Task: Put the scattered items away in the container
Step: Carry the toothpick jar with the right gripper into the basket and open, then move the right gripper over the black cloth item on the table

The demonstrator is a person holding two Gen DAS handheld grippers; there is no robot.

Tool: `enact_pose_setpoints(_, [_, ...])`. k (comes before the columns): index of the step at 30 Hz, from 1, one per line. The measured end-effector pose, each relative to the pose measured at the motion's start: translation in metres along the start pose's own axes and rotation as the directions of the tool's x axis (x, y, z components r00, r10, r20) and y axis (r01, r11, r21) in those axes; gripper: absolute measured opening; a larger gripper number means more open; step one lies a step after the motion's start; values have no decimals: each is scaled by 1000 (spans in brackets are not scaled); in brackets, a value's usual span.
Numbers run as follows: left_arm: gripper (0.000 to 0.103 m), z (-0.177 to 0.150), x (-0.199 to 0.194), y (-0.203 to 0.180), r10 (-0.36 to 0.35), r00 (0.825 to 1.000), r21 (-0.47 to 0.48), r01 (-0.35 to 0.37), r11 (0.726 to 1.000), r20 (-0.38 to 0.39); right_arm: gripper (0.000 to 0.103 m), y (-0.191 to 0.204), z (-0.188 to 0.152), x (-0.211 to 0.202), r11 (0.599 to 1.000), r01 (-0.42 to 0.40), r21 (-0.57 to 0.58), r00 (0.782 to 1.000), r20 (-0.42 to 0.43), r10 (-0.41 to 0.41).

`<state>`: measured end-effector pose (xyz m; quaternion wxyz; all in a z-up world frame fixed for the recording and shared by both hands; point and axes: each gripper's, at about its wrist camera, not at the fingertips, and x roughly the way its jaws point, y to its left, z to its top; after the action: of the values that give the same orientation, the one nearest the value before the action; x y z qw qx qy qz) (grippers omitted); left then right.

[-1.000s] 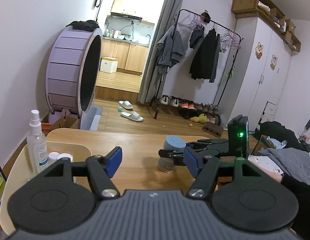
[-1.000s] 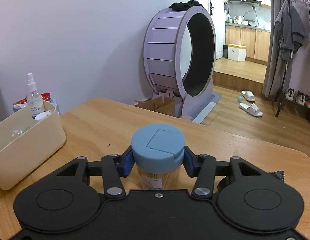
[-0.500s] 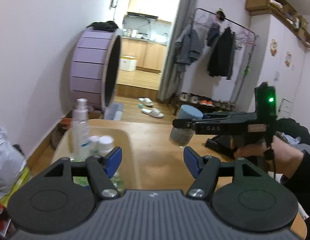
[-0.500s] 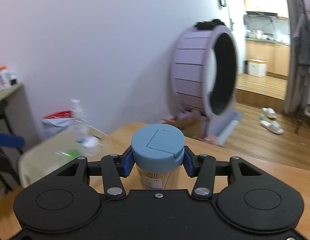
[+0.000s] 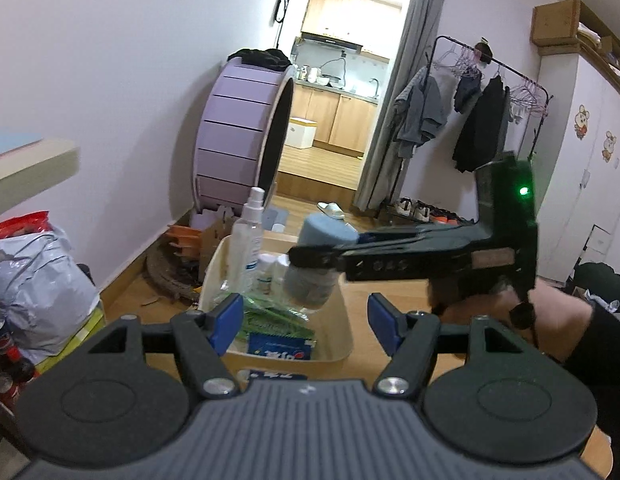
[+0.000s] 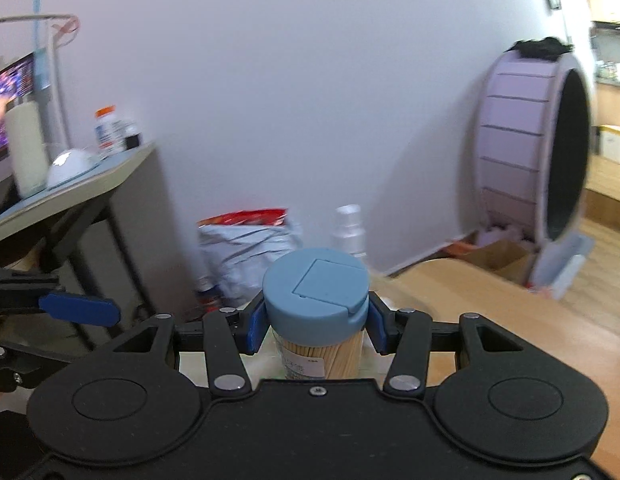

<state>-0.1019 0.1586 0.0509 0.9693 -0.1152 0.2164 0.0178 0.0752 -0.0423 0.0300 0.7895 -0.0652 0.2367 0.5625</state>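
**Toothpick jar held above the bin, ready to go in**

Right gripper [image 6: 315, 330] clamped on the toothpick jar [image 6: 315, 320], blue pads pressed against both sides just under the blue lid. Gripped high, probably to leave the body free to drop between the things already inside. In the left wrist view, jar [image 5: 311, 276] hanging over the cream container [image 5: 341, 336], above its far right part, not yet set down; upright or slightly tilted, hard to tell through the blur.

Left gripper [image 5: 306, 320] spread wide and holding nothing, poised just before the container's near rim, likely kept back to leave room for the drop.

Container standing at the left end of the wooden table [image 5: 393, 292], close to the wall.

Count inside the container: one tall spray bottle [image 5: 248, 240], upright at the far left; two small white-capped bottles [image 5: 266, 268] beside it; one green packet [image 5: 270, 316]; one blue packet [image 5: 280, 346]. One more blue-and-white item [image 5: 276, 376] peeking out below the near rim, whether on the table cannot be told. One jar in the air.
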Motion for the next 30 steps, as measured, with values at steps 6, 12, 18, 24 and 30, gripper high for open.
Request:
enact_pose_setpoints(6, [68, -1, -8, 8, 71, 998, 18, -70, 997, -4, 48, 18, -4, 24, 997, -72, -20, 996, -48, 71])
enact_pose_setpoints(12, [68, -4, -15, 15, 115, 993, 31, -115, 993, -16, 49, 30, -10, 42, 994, -98, -38, 992, -85, 94])
enact_pose_setpoints(18, [68, -5, -13, 20, 132, 991, 27, -132, 991, -30, 58, 39, -12, 51, 993, -97, -62, 992, -90, 92])
enact_pose_setpoints(24, [68, -6, -7, 23, 144, 988, 29, -143, 989, -54, 71, 35, -11, 41, 995, -71, -74, 995, -80, 65])
enact_pose_setpoints(30, [68, -5, -4, 22, 152, 986, 34, -150, 988, -67, 76, 23, -8, 19, 997, -25, -71, 998, -63, 20])
